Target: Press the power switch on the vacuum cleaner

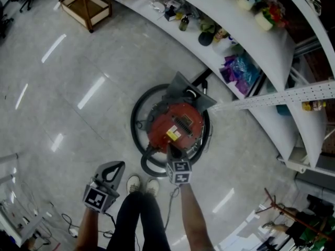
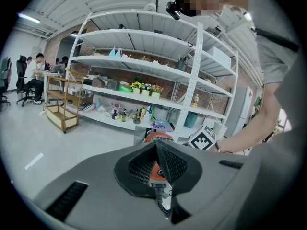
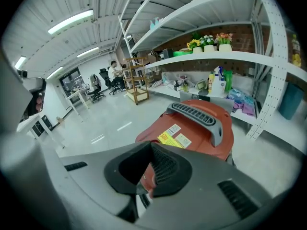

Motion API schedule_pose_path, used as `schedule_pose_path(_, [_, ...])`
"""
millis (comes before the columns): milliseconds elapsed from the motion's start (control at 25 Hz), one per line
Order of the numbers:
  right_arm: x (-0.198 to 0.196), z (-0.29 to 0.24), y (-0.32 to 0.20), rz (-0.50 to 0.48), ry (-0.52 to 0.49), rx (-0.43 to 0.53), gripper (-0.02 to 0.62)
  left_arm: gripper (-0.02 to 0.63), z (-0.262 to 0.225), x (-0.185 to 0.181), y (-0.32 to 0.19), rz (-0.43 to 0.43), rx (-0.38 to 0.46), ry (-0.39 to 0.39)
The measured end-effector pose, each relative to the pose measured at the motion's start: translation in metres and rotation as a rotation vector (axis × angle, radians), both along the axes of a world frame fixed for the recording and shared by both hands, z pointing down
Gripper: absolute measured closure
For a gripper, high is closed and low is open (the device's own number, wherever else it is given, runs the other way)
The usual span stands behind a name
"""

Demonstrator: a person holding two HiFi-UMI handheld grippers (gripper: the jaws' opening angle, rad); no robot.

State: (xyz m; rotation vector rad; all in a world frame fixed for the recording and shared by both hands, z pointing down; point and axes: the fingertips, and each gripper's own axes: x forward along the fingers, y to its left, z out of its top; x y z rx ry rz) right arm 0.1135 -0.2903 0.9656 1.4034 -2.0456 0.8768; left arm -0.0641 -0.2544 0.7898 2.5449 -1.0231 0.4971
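A red vacuum cleaner (image 1: 175,125) stands on the pale floor in the head view, ringed by its black hose (image 1: 135,120). My right gripper (image 1: 172,151) is at its near edge, jaws shut and empty, marker cube toward me. In the right gripper view the shut jaws (image 3: 150,146) point at the red body (image 3: 201,133), below its grey handle (image 3: 196,113) and yellow label (image 3: 171,138). The switch is hidden from view. My left gripper (image 1: 119,164) hangs to the left, apart from the vacuum, also shut (image 2: 157,145). The vacuum (image 2: 158,136) shows beyond it.
White shelving (image 1: 256,46) with bottles, toys and bags curves along the right, close behind the vacuum. A wooden cart (image 1: 84,3) stands at the far left. The person's shoes (image 1: 142,184) are just before the hose. Cables lie at bottom left (image 1: 68,225).
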Motion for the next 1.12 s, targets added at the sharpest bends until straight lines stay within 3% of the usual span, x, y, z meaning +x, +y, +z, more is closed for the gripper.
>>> schedule_pose_path(1120, [0.007, 0.026, 0.002, 0.014, 0.028, -0.046, 0.583, 0.598, 0.012, -0.006, -0.002, -0.021, -0.021, 0.009])
